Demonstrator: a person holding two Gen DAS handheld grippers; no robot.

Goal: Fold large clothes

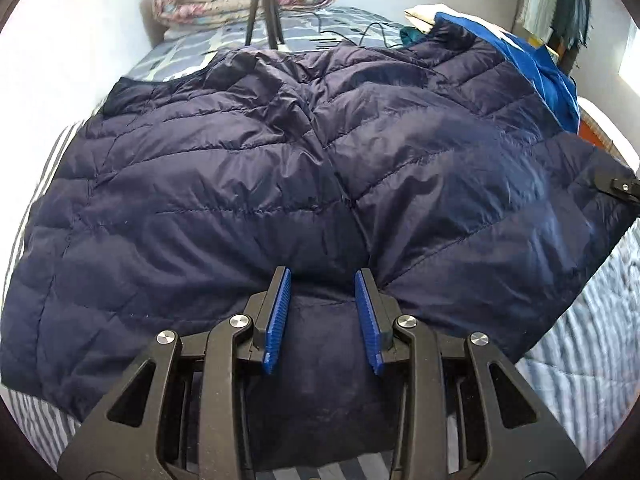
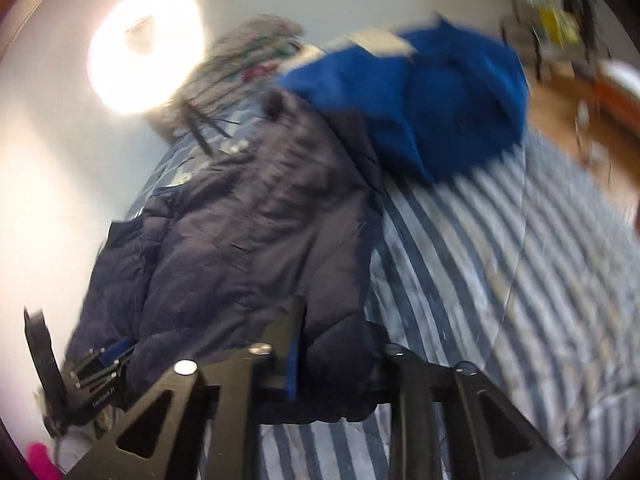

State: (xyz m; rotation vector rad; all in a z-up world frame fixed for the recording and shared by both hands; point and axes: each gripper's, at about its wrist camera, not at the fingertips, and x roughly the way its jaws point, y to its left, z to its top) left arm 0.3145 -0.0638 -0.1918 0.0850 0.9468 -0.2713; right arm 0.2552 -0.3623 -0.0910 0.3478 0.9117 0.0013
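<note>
On the striped bed (image 1: 592,344), both claws (left (image 1: 323,316), right (image 2: 332,360)) pinch the navy jacket's (image 1: 240,184) hem.

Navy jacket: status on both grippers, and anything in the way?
Left gripper shut on navy jacket hem. Right gripper closed on jacket's other corner. Jacket spread flat on striped bed. Blue garment overlaps jacket's far edge.

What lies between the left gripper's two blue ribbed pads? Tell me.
A bunched fold of the navy quilted puffer jacket sits inside the left gripper, as the left wrist view shows; its blue ribbed pads squeeze it.
</note>
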